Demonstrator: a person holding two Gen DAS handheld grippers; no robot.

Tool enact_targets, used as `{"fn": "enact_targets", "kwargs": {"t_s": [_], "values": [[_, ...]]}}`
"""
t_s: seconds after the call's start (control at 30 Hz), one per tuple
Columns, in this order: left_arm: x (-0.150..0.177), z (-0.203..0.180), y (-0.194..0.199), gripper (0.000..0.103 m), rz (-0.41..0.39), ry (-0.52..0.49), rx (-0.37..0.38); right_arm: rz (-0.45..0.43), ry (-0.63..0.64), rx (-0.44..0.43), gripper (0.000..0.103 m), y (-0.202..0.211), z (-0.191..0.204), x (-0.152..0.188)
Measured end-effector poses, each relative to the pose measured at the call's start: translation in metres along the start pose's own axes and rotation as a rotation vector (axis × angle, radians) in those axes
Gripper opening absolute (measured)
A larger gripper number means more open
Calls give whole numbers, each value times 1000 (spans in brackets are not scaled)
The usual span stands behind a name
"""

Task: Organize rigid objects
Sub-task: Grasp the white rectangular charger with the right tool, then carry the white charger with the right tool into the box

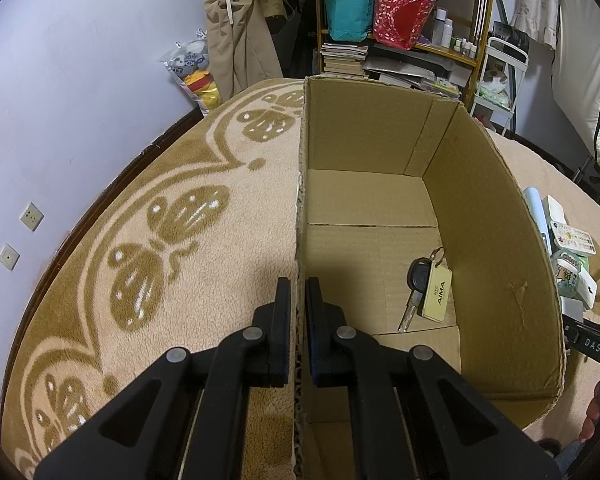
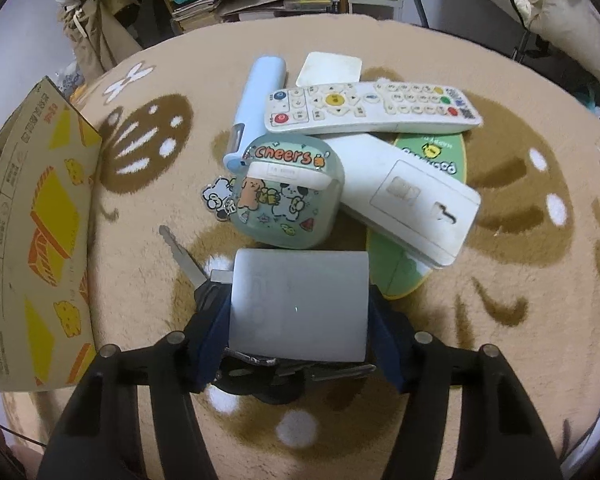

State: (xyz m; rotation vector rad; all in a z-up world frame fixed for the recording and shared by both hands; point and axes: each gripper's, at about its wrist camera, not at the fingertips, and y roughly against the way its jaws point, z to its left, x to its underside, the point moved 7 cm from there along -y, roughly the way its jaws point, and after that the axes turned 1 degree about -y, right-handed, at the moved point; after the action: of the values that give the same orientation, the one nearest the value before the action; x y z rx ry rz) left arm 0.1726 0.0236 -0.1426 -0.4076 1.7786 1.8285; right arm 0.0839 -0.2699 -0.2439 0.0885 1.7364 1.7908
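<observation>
Jaws of my left gripper (image 1: 298,308) are clamped on the near wall of the cardboard box (image 1: 500,248), steadying it; inside lies a key with an AIMA tag (image 1: 428,292). Jaws of my right gripper (image 2: 298,320) stand partly apart, flanking the grey charger block (image 2: 300,304) on the carpet (image 2: 520,320), beside the box; whether the pads press it I cannot tell. Risk: the block rests on a loose key bunch (image 2: 284,376), so closing may snag keys or tilt it. Its smooth, slightly glossy faces may slip. The cartoon earbud case (image 2: 288,196) almost touches its far edge and may be dragged.
</observation>
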Motion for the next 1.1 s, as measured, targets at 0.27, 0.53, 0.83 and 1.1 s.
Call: {"fn": "enact_targets", "kwargs": {"t_s": [0.27, 0.53, 0.83, 1.1], "values": [[0, 0, 0, 7, 1, 0, 0, -41, -13, -30, 68, 21, 1, 2], [0, 1, -1, 7, 0, -3, -3, -119, 23, -83, 68, 49, 23, -6], [0, 2, -1, 8, 1, -1, -4, -144, 88, -150, 68, 63, 67, -16], [0, 3, -1, 8, 0, 0, -8, -176, 173, -218, 68, 83, 112, -31]]}}
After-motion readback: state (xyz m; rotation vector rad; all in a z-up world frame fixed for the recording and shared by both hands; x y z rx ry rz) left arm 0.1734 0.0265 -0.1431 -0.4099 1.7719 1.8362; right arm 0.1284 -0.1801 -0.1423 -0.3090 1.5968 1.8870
